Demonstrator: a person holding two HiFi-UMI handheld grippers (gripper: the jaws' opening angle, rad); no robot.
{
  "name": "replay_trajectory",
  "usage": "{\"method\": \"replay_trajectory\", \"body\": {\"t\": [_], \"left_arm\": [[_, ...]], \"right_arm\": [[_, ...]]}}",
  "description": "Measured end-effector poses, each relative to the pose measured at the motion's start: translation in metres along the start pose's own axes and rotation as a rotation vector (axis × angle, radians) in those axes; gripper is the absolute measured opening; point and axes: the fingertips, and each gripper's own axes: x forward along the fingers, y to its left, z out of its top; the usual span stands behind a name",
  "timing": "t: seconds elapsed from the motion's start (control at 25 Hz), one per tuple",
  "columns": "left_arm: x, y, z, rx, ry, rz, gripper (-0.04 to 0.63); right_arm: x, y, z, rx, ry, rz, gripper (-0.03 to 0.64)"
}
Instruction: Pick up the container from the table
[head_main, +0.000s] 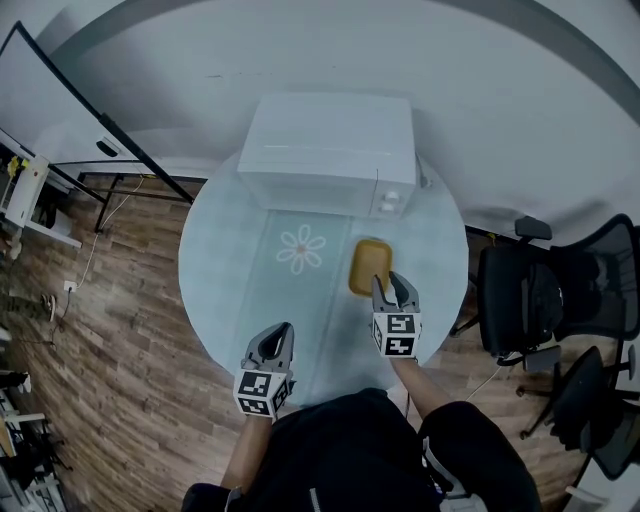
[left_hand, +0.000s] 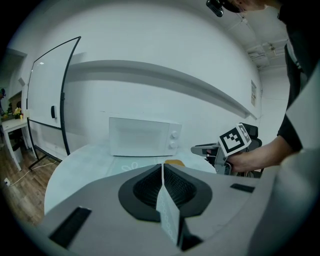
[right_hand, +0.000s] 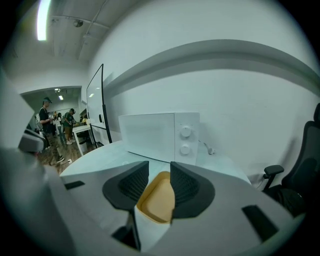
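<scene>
my right gripper (head_main: 393, 284) hangs with its jaws released at the near edge of the yellow container (head_main: 369, 265). the container lies flat on the round pale surface (head_main: 225, 270), just in front of the white microwave (head_main: 330, 150). seen along the jaws, the container's near end shows in the gap between them, the pads standing apart. my left gripper (head_main: 276, 332), jaws clenched on nothing, hovers to the left over the near part of the surface, short of the flower print (head_main: 301, 249). black office chairs (head_main: 530, 300) stand at right on the wood floor (head_main: 120, 330).
</scene>
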Motion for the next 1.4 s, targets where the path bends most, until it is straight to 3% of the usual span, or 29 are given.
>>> {"method": "replay_trajectory", "body": {"t": [0.52,0.88,1.4], "left_arm": [[0.004,0.005,-0.012,-0.027,0.050,0.036,0.026],[0.007,0.003,-0.019,-0.034,0.075,0.045,0.026],[0.011,0.008,-0.025,-0.036,0.099,0.056,0.026]], "right_arm": [[0.043,-0.040,-0.042,0.009,0.116,-0.079,0.138],[0.068,-0.060,-0.088,0.121,0.276,-0.110,0.138],[0.090,-0.064,-0.129,0.164,0.419,-0.118,0.137]]}}
